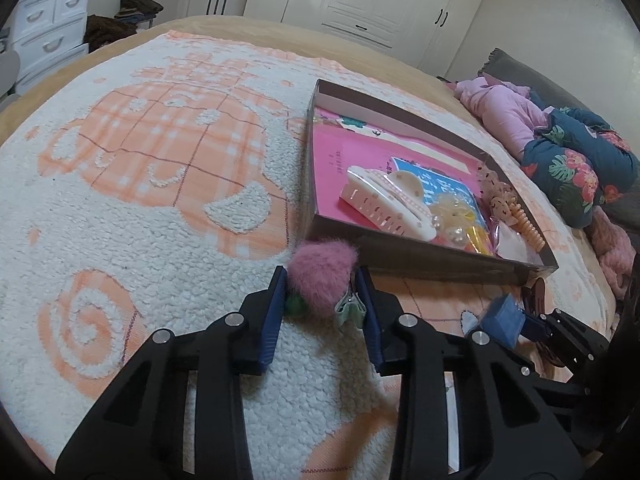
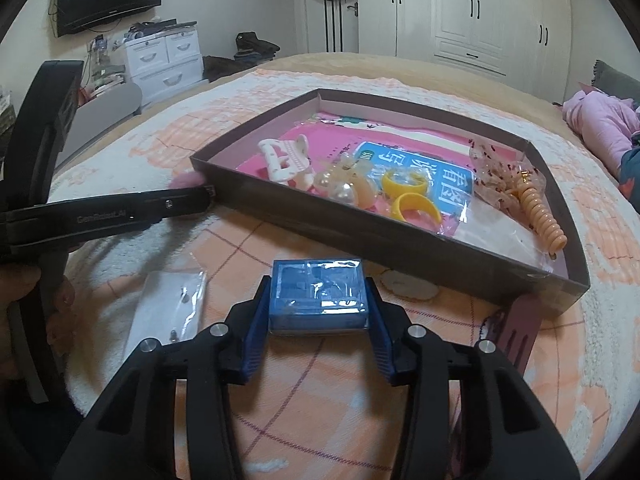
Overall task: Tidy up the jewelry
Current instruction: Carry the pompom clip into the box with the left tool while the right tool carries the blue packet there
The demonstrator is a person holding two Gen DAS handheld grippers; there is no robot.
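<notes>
Left hand-held gripper [image 1: 321, 280] pinches the pink pompom clip [image 1: 322, 274]; right hand-held gripper [image 2: 319, 296] clamps the blue box [image 2: 319, 294].

Both grippers [image 1: 322, 292] [image 2: 318, 300] are black, with blue ribbed fingers [image 1: 276, 312] and silver screws.

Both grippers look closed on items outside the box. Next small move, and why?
Probably lift both and carry them over the box wall. The left gripper pinches the pink fuzzy hair clip and the right gripper clamps the small blue case, both still low on the towel, just short of the near wall.
</notes>
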